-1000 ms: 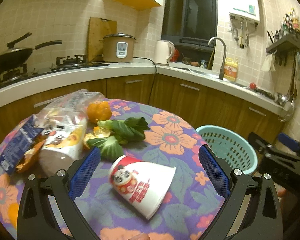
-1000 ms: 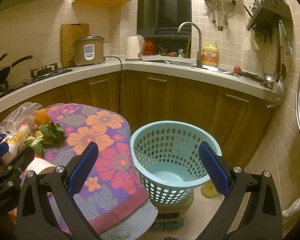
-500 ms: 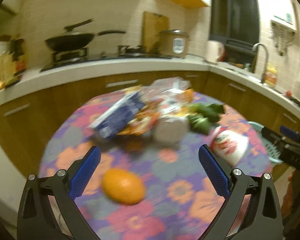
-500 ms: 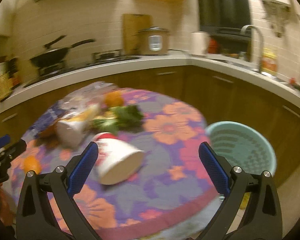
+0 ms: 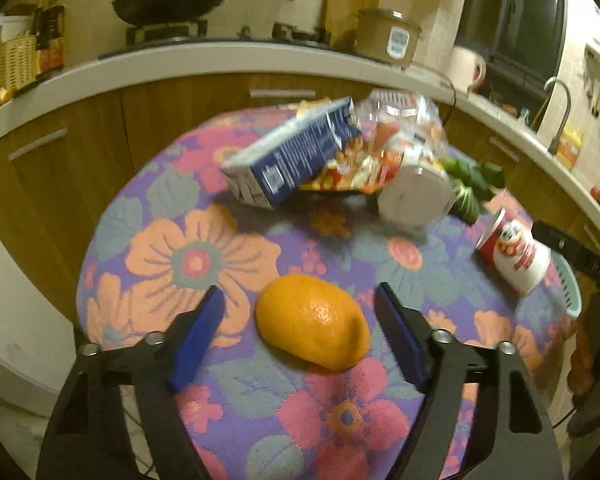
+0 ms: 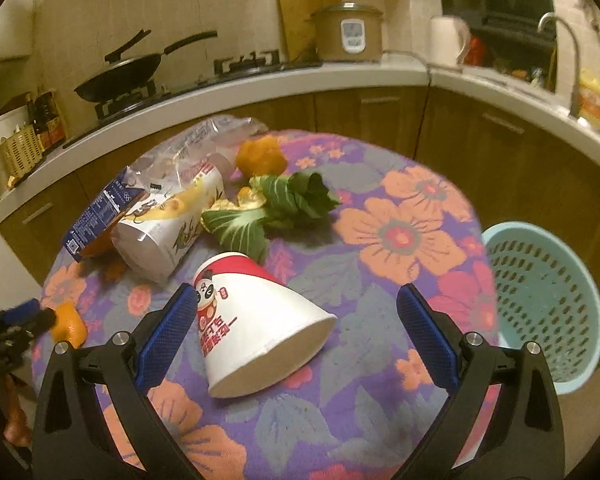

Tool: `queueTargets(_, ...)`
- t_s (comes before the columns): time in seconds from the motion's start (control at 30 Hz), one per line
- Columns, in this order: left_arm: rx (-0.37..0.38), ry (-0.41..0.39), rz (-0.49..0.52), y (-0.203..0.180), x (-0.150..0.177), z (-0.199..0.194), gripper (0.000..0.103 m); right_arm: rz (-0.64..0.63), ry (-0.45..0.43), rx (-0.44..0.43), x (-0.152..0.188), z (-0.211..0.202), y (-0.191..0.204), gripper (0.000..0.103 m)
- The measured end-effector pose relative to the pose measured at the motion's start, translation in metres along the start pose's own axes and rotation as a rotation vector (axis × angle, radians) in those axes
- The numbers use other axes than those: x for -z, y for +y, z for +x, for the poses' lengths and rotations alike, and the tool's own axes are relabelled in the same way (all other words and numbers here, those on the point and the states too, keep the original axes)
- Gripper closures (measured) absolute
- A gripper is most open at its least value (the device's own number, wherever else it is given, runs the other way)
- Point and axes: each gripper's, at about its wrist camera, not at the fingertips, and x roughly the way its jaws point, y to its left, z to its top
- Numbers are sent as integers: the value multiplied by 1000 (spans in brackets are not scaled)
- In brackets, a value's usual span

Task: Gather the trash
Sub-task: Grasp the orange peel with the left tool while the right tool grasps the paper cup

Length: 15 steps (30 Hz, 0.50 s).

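The left claw [image 5: 298, 312] stands part-way open with its blue pads on either side of the orange peel, a hollow-looking lemon-shaped piece of rind [image 5: 313, 322]; its jaws have just been closing, and a gap shows on both sides, so nothing is gripped yet. The peel lies near the close edge of the round worktop under a purple flowered cloth [image 5: 188, 264], apart from the other litter, which makes it an easy single pick

The right claw [image 6: 296, 314] is spread wide around a toppled white paper cup with a red band and a panda print [image 6: 256, 332]. The cup lies on its side, narrow base toward the left pad and close to it, mouth toward the near right; whether that pad touches the base I cannot tell, while the right pad is well clear. Lying flat, the cup offers its tapered wall to a squeeze across the middle, which would likely crush a little

Farther off sit a tipped white plastic tub with a printed label [image 6: 168, 220], a dark blue carton [image 6: 96, 216] leaning beside it to the left, a crumpled clear bag [image 6: 204, 136] behind, green leafy vegetable scraps [image 6: 272, 204] to the right, and more orange rind [image 6: 260, 154] at the far side. A pale blue perforated plastic basket [image 6: 548, 304] stands off the worktop's right edge, lower than it, seemingly where the trash belongs
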Motion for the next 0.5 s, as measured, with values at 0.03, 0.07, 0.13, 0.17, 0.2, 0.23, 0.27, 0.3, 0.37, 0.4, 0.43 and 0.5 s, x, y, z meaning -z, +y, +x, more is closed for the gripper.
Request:
queueTargets(0.03, 3, 17, -3, 0, 1, 5, 38, 2, 14, -6, 0, 4, -1, 8)
queueTargets(0.07, 4, 28, -6, 0, 2, 7, 44, 6, 35, -17, 0, 10, -2, 8)
queueTargets(0.13, 12, 34, -19, 2, 3, 10, 45, 40, 65, -71, 1, 19, -6, 8)
queueTargets(0.17, 10, 32, -22, 2, 3, 10, 46, 55, 74, -87, 1, 21, -8, 8)
queueTargets(0.2, 6, 31, -20, 2, 3, 10, 48, 67, 82, -100, 1, 24, -8, 8)
queueTargets(0.23, 3, 30, -19, 2, 3, 10, 50, 77, 92, -115, 2, 26, -9, 8)
queueTargets(0.27, 4, 30, -20, 1, 2, 11, 54, 89, 109, -133, 2, 30, -9, 8)
queueTargets(0.3, 8, 30, -22, 1, 1, 11, 57, 94, 120, -144, 3, 32, -8, 8)
queueTargets(0.37, 17, 31, -15, -2, -1, 12, 64, 103, 136, -163, 4, 35, -7, 10)
queueTargets(0.4, 30, 33, -13, -4, -2, 12, 72, 106, 138, -179, 4, 35, -7, 16)
queueTargets(0.43, 55, 34, -15, -6, -3, 12, 75, 115, 137, -202, 4, 34, -7, 23)
queueTargets(0.5, 60, 32, -7, -12, -4, 14, 82, 122, 140, -229, 5, 34, -6, 36)
